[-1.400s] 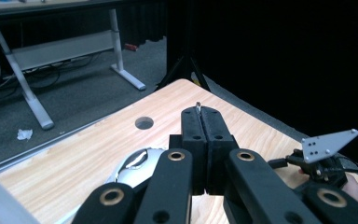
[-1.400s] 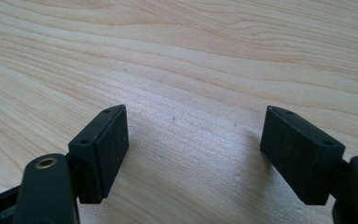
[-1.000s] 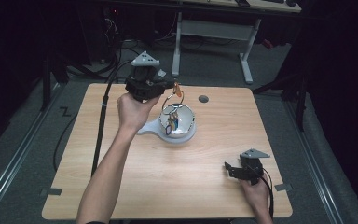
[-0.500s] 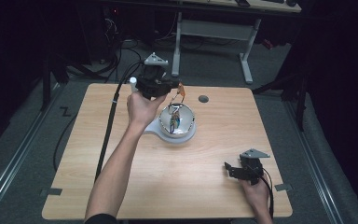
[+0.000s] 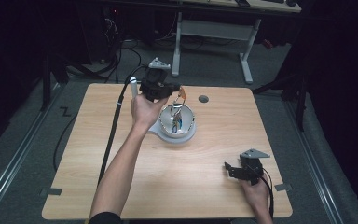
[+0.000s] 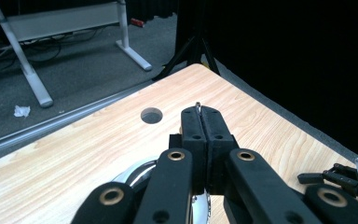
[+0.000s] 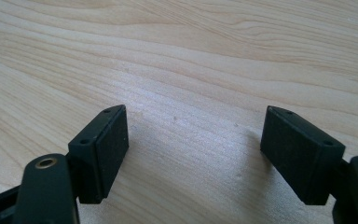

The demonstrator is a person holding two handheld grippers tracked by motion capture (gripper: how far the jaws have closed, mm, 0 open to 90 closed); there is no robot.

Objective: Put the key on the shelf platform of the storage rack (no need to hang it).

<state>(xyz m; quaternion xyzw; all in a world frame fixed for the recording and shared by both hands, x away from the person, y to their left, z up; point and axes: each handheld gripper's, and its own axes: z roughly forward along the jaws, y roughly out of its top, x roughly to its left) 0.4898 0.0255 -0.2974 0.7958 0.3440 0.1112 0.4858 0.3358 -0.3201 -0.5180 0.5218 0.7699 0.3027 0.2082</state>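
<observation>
The right tongs [image 5: 233,168] rest low on the bench [image 5: 121,186] at its near right corner, jaws spread wide with only bare wood between them, as the right gripper view shows. Well apart from them, toward the far middle of the bench, the left tongs [image 5: 179,91] hang above the far rim of a white bowl [image 5: 186,135]. Their jaws are pressed together on a thin metal ring [image 6: 198,105] that pokes out at the tips. From it a bunch of keys [image 5: 175,119] dangles into the bowl below. Just beyond the left tongs lies a round hole [image 5: 203,99] in the bench.
</observation>
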